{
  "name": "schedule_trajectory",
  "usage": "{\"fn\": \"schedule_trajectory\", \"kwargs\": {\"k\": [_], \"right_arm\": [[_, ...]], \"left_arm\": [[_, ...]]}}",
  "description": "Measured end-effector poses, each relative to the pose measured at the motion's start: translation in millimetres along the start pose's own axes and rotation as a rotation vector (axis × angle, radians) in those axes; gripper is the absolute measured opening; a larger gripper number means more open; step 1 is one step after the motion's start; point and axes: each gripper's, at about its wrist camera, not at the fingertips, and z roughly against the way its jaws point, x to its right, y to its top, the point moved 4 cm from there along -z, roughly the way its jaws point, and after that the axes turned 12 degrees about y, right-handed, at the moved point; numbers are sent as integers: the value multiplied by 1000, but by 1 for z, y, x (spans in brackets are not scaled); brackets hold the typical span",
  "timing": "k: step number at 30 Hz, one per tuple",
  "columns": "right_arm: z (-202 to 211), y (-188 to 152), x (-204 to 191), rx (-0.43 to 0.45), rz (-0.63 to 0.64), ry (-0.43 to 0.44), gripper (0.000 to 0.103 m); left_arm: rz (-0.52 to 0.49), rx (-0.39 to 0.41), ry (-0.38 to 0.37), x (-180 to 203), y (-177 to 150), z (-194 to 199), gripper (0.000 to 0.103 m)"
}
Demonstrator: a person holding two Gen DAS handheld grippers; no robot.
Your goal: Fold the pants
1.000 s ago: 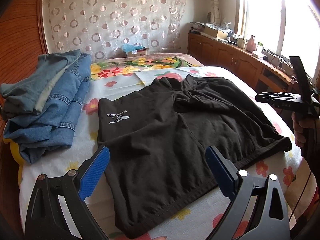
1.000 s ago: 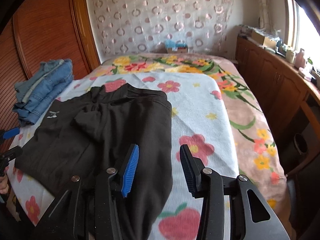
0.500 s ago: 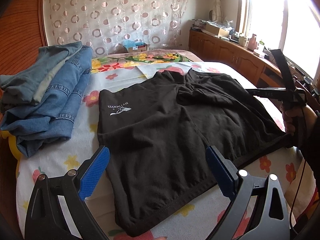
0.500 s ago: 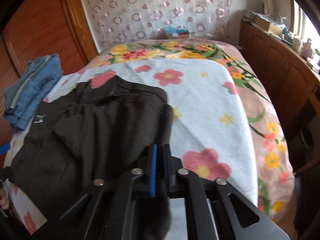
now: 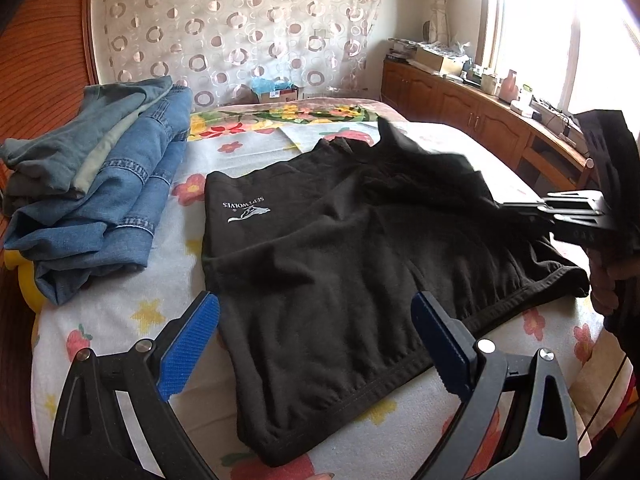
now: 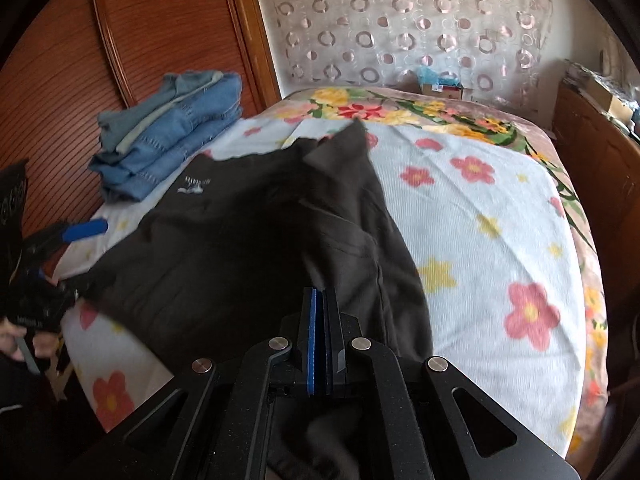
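Black pants (image 5: 340, 264) with a white logo lie spread on the flowered bed cover; they also show in the right wrist view (image 6: 248, 232). My left gripper (image 5: 316, 340) is open, hovering over the near waistband edge, touching nothing. My right gripper (image 6: 320, 308) is shut on the pants' right edge and lifts it, so that side rises off the bed. It shows at the right in the left wrist view (image 5: 560, 216).
A stack of folded blue jeans (image 5: 100, 184) lies at the bed's left side by the wooden wardrobe (image 6: 120, 40). A wooden cabinet (image 5: 480, 108) with clutter runs under the window on the right. The flowered bed cover (image 6: 480, 220) stretches right of the pants.
My right gripper closed on the pants' right edge and has lifted it up and leftward. My left gripper stayed open and drifted slightly closer to the pants.
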Motion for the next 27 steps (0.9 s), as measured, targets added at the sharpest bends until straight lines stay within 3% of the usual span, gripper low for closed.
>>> {"fn": "schedule_trajectory", "kwargs": {"k": [4, 7, 14, 19, 20, 21, 22, 27], "right_arm": [[29, -11, 0, 17, 20, -23, 19], [39, 1, 5, 43, 31, -52, 28], [2, 16, 14, 23, 21, -92, 30], [-36, 29, 12, -70, 14, -70, 30], [-38, 29, 13, -78, 13, -68, 29], [-37, 30, 12, -72, 19, -63, 14], [-33, 34, 11, -63, 29, -58, 6], [6, 50, 29, 65, 0, -126, 3]], "left_arm": [[5, -5, 0, -1, -1, -2, 97], [4, -5, -1, 0, -1, -2, 97], [-13, -19, 5, 1, -3, -7, 97], [-31, -52, 8, 3, -7, -14, 97], [-36, -59, 7, 4, -8, -17, 97], [-43, -69, 8, 5, -10, -18, 97], [-49, -79, 9, 5, -11, -21, 97], [-53, -115, 7, 5, -17, -28, 97]]}}
